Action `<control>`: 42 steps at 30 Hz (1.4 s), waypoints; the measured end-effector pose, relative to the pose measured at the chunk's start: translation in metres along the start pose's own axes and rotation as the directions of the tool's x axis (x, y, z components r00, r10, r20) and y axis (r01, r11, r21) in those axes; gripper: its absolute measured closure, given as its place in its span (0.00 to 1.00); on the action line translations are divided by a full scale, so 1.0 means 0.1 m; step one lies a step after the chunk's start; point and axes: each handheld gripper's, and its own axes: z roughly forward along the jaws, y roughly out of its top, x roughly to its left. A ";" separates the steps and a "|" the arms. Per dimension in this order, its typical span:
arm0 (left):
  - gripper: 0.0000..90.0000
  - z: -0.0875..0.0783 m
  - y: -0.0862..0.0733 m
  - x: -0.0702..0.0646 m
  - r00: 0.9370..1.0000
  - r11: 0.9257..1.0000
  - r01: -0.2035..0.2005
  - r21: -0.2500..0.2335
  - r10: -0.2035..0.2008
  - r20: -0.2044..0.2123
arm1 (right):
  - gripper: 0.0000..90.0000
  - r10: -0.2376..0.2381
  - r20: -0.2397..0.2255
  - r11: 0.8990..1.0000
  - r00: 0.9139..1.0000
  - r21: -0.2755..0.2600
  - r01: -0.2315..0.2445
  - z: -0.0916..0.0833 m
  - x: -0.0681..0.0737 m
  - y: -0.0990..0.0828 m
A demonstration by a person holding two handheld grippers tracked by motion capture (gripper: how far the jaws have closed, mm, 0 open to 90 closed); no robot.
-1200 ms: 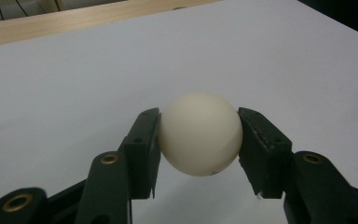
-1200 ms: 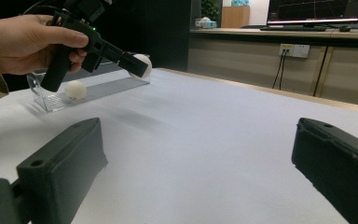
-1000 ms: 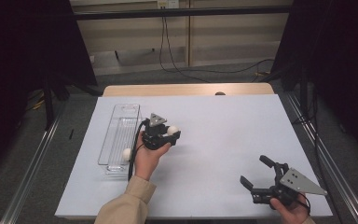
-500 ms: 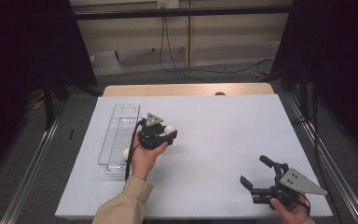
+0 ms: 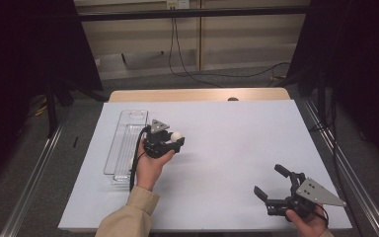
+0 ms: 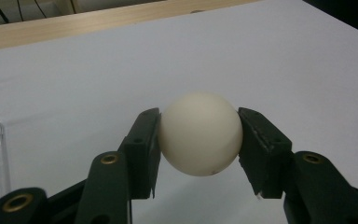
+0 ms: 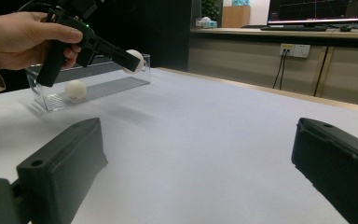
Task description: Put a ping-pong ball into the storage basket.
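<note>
Two grippers are on show, one per hand. The left gripper (image 5: 176,140) hangs above the white table (image 5: 237,143), just beside the clear tray (image 5: 123,143) on its right, and its jaws are pinching a white ball (image 6: 200,133), one pad pressed to each side of it. The ball sits squarely between the pads in the left gripper view, clear of the tabletop.

Count the balls: two. The held one, and a second ball (image 7: 76,89) resting on the floor of the clear tray, plain to see from the right gripper view. One tray, long and narrow, lying along the left part of the table.

The right gripper (image 5: 271,183) sits well apart from the tray, down at the near right corner of the table, its jaws spread wide with nothing but bare table between them.

Two hands, one tan sleeve (image 5: 126,215) on the left arm. No readable writing on ball, tray or grippers; the monitor (image 7: 319,10) far behind the tray shows lines too small to read.
</note>
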 end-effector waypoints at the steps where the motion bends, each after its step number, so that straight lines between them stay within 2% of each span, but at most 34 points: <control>1: 0.57 0.00 0.00 0.00 1.000 1.000 -0.001 -0.002 0.001 -0.001 | 0.02 0.000 0.000 1.000 1.000 0.000 0.000 0.00 0.00 0.00; 9: 0.57 -0.01 0.00 0.02 1.000 1.000 0.008 -0.008 -0.008 -0.006 | 0.02 0.000 -0.001 1.000 1.000 0.000 0.000 0.00 0.00 0.00; 13: 0.57 -0.04 0.00 0.04 1.000 1.000 -0.003 0.000 0.003 -0.010 | 0.02 0.001 -0.001 1.000 1.000 0.000 -0.001 0.00 0.00 0.00; 14: 0.57 -0.04 0.00 0.04 1.000 1.000 0.011 -0.010 -0.012 -0.013 | 0.02 0.001 -0.001 1.000 1.000 0.001 -0.001 0.00 0.00 0.00; 21: 0.57 -0.07 0.01 0.08 1.000 1.000 -0.004 -0.001 0.004 -0.022 | 0.02 0.001 -0.001 1.000 1.000 0.001 -0.001 0.00 0.00 0.00; 27: 0.57 -0.07 0.00 0.08 1.000 1.000 0.014 -0.013 -0.014 -0.025 | 0.02 0.001 -0.001 1.000 1.000 0.001 -0.001 0.00 0.00 0.00; 32: 0.57 -0.09 0.01 0.10 1.000 1.000 -0.002 -0.002 0.002 -0.030 | 0.02 0.001 -0.001 1.000 1.000 0.000 -0.001 0.00 0.00 0.00; 41: 0.57 -0.13 0.01 0.13 0.999 1.000 0.005 -0.003 -0.005 -0.040 | 0.02 0.002 -0.001 1.000 1.000 0.000 -0.002 0.00 0.00 0.00; 42: 0.57 -0.13 0.01 0.13 0.999 1.000 0.018 -0.013 -0.018 -0.040 | 0.02 0.000 0.000 1.000 1.000 0.000 0.000 0.00 0.00 0.00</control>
